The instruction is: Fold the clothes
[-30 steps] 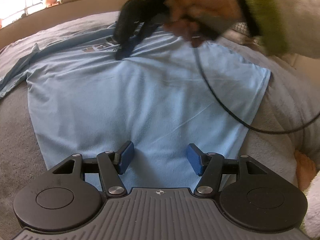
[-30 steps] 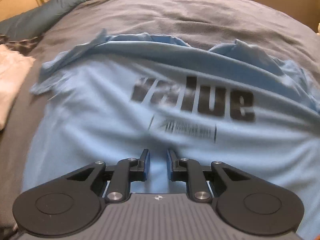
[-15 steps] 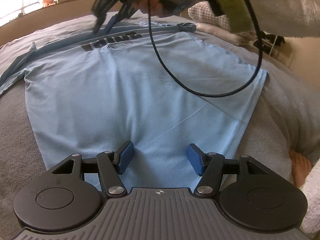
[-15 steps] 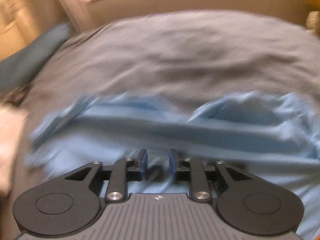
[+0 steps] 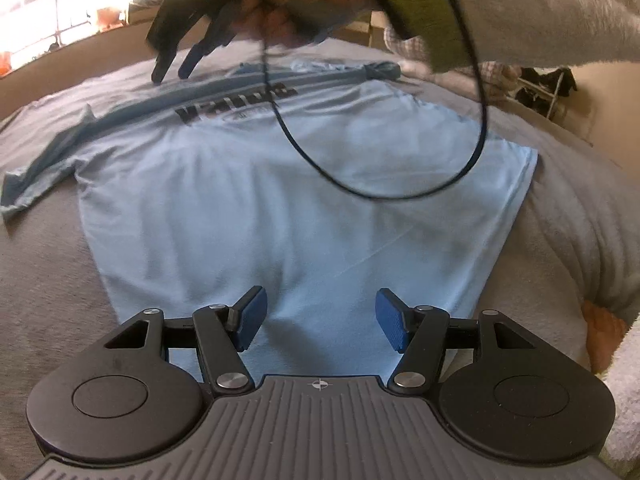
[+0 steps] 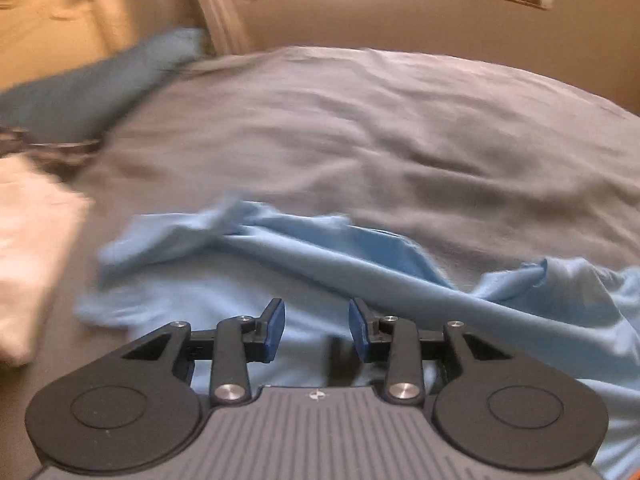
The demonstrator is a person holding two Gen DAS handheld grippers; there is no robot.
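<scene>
The bed [image 5: 48,280] carries a grey, softly creased cover, with bare cover beyond the shirt toward 12 o'clock. The light-blue T-shirt [image 5: 280,200] lies spread flat on it, smooth knit, black lettering near the collar, hem straight at 6 o'clock, one sleeve crumpled at 9 o'clock. A white folded cloth [image 6: 28,248] sits at 9 o'clock in the right view. The left gripper [image 5: 318,318] hovers over the hem, jaws half open, empty. The right gripper [image 6: 316,326] hangs above the collar, jaws partly open, empty.
</scene>
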